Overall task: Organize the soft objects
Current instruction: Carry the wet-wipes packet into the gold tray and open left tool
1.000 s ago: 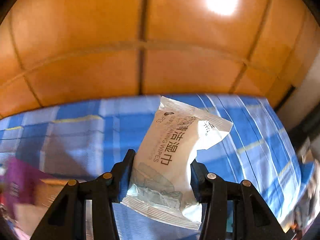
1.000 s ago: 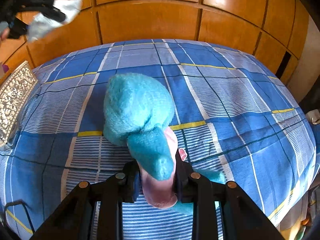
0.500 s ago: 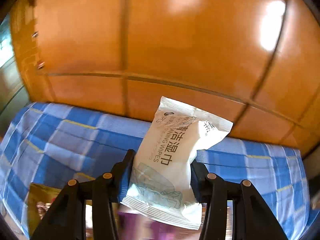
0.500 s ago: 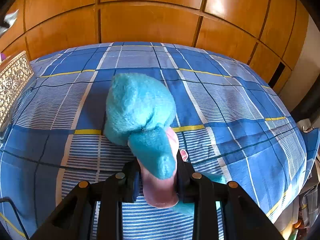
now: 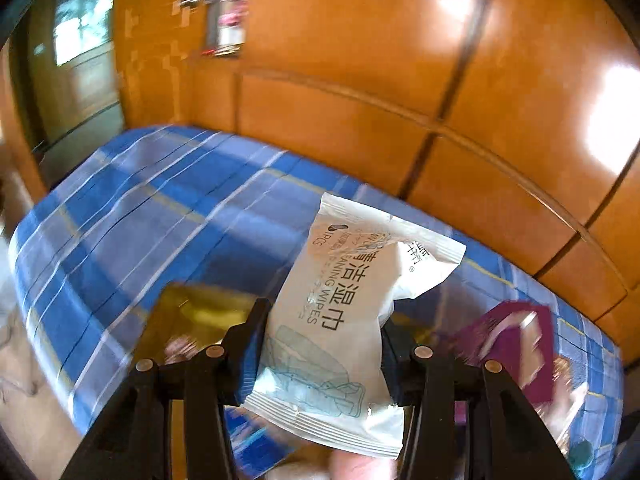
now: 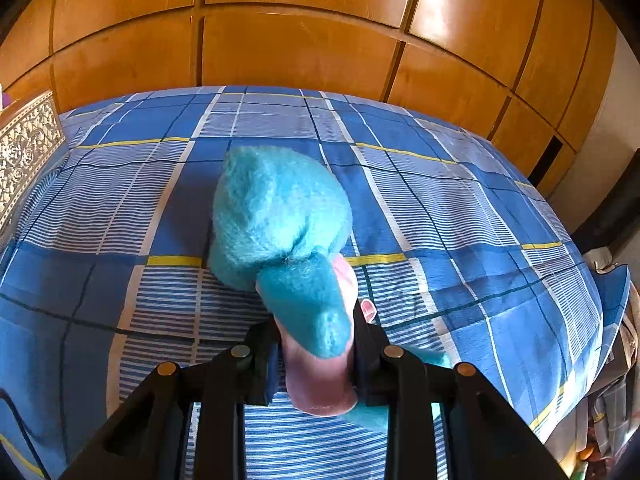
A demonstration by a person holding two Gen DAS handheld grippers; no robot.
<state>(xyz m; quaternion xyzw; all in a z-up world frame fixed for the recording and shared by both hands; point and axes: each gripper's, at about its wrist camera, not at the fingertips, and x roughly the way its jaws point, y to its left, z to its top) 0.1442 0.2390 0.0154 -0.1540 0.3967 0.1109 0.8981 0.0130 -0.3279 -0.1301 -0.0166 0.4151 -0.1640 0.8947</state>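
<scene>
My left gripper [image 5: 320,344] is shut on a white pack of cleaning wipes [image 5: 344,304] and holds it in the air above a gold box [image 5: 192,320] that lies on the blue checked bed [image 5: 140,208]. My right gripper [image 6: 314,352] is shut on a turquoise and pink plush toy [image 6: 280,224]. It grips the toy's pink and turquoise limb, and the toy's round body hangs forward over the bed [image 6: 440,208].
A purple packet [image 5: 516,344] lies right of the gold box, blurred. An ornate gold box edge [image 6: 24,152] stands at the bed's left side. Wooden wardrobe panels [image 6: 300,52] run behind the bed. Clutter sits past the bed's right edge [image 6: 612,400].
The left gripper has swung left and tilted down with the wipes, so the gold box and purple packet now show beneath it. The right gripper has risen slightly with the plush toy.
</scene>
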